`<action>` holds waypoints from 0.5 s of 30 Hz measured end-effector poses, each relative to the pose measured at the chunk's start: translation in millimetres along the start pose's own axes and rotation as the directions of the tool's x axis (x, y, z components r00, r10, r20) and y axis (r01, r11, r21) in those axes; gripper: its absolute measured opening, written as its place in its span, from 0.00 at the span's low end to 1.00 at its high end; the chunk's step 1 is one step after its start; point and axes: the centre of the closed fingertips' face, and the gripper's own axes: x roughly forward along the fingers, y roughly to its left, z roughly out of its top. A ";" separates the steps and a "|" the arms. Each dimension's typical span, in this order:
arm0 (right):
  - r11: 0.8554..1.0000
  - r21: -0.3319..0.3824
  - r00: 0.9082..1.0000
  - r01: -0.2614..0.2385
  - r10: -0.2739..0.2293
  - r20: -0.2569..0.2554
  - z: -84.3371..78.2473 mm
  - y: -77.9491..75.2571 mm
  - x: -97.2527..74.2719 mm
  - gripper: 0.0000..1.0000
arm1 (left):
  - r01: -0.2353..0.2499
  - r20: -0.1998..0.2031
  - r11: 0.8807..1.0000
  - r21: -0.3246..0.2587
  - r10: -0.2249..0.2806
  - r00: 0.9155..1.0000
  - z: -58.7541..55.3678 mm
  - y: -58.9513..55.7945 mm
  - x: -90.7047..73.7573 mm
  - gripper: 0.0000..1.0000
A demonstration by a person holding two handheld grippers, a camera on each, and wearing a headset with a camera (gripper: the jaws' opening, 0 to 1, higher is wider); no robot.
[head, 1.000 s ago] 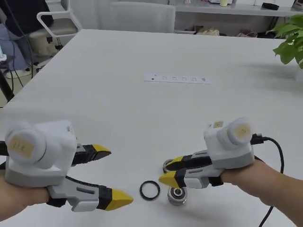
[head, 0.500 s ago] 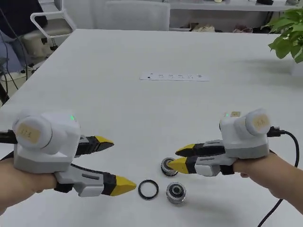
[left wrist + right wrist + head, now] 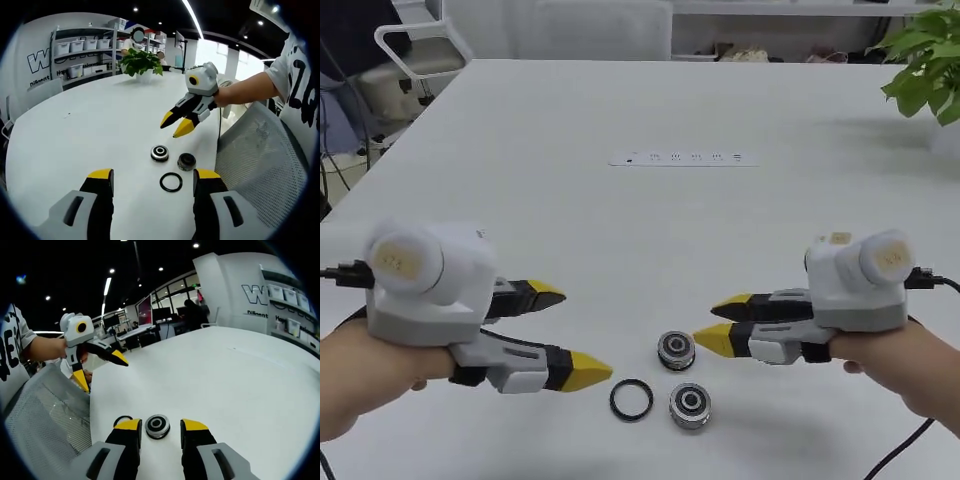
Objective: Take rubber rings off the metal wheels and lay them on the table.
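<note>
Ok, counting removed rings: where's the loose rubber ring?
Head view: the rubber ring lies flat on the table, just left of the nearer metal wheel.

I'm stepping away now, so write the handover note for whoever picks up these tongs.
Left tongs: open, empty, above the table left of the parts.
Right tongs: open, empty, just right of the far wheel.
Done: one rubber ring lies flat beside the near wheel.
To do: the far wheel seems to wear a dark ring; pull it off and lay it down.
</note>
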 end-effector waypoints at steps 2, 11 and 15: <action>1.000 -0.005 1.000 0.006 -0.006 -0.005 -3.1 -2.2 -0.2 0.29 | 0.000 -0.002 1.000 0.004 0.000 1.000 0.2 0.7 2.6 0.61; 1.000 -0.020 1.000 0.011 -0.011 -0.020 -16.0 -6.2 1.2 0.28 | 0.018 -0.018 1.000 0.006 -0.018 1.000 -0.4 0.6 17.2 0.59; 0.999 -0.033 0.999 0.008 -0.010 -0.036 -22.7 -5.8 3.6 0.27 | 0.028 -0.021 1.000 0.003 -0.027 0.999 -0.4 -0.1 23.8 0.58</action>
